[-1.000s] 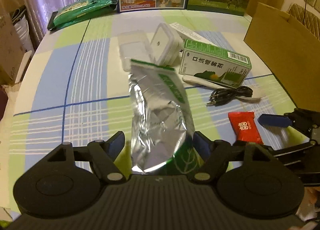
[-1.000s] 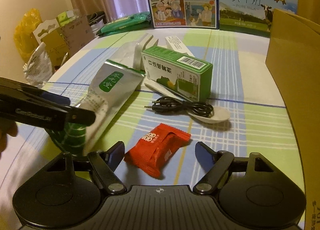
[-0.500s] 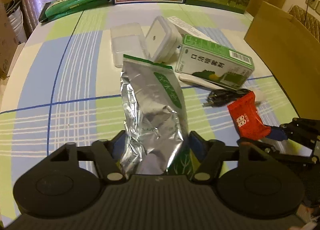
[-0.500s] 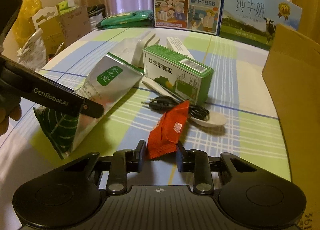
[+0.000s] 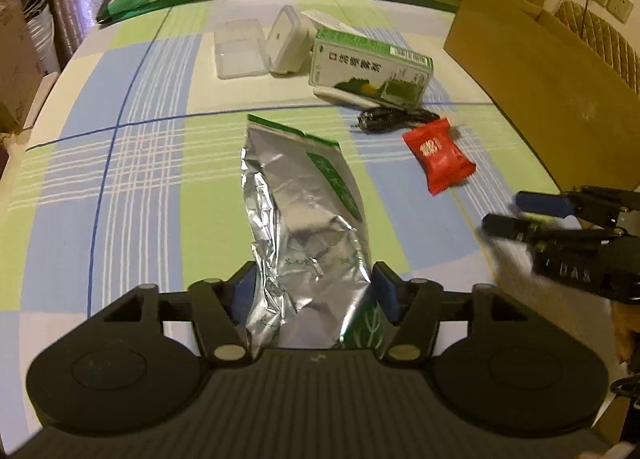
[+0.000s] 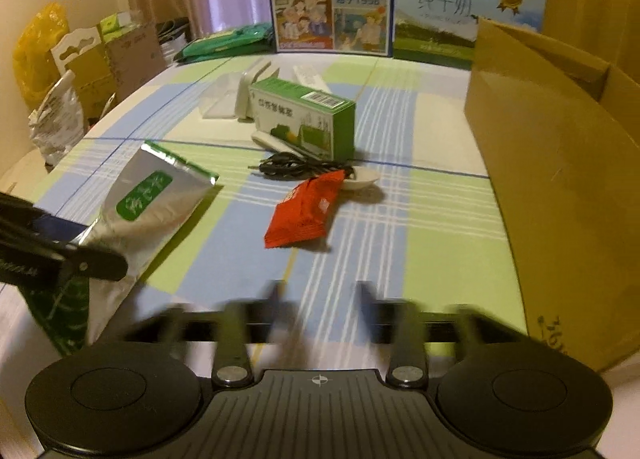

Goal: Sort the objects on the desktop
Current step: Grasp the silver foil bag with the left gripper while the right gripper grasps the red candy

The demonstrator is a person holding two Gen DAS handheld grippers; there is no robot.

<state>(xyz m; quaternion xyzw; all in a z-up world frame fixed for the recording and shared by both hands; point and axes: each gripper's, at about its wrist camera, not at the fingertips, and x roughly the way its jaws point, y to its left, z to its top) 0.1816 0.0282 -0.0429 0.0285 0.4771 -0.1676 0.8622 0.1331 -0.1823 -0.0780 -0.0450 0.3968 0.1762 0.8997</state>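
Left claw (image 5: 314, 291) grips the foil pouch (image 5: 304, 219); right claw (image 6: 320, 299) (blurred) gapes empty, red packet (image 6: 306, 211) at twelve o'clock, probably next to grab.

Foil pouch (image 5: 304, 219) lies left of snack packet (image 5: 438, 157); cable (image 5: 394, 122) and medicine box (image 5: 370, 71) sit behind; cardboard box (image 5: 548, 71) at right.

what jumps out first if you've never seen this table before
The crinkled silver pouch pinched in the left gripper fills the near foreground. To its right, a red snack packet lies loose on the checked cloth ahead of the right gripper, whose fingers are blurred and hold nothing. A green box stands mid-table.
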